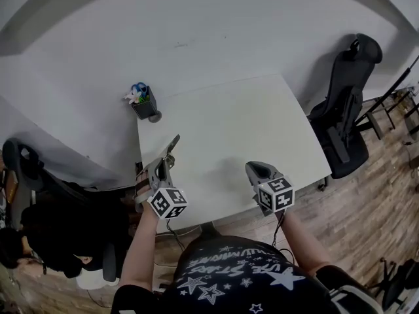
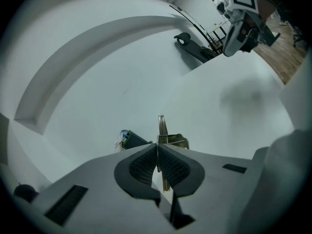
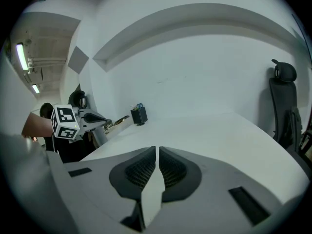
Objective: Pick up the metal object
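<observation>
The metal object (image 1: 172,144) is a thin brass-coloured piece that sticks forward from my left gripper (image 1: 167,159), over the left part of the white table (image 1: 249,123). In the left gripper view the pads are shut on it, and the metal object (image 2: 163,126) juts up past my left gripper (image 2: 157,152). My right gripper (image 1: 256,169) hovers near the table's front edge, apart from the object. In its own view my right gripper (image 3: 157,155) is shut with nothing between the pads. That view also shows the metal object (image 3: 117,121) at the left, held above the table.
A dark pen holder (image 1: 143,103) with a blue item and a white flower stands at the table's far left corner. A black office chair (image 1: 347,110) sits to the right of the table. White walls lie behind, wooden floor at right.
</observation>
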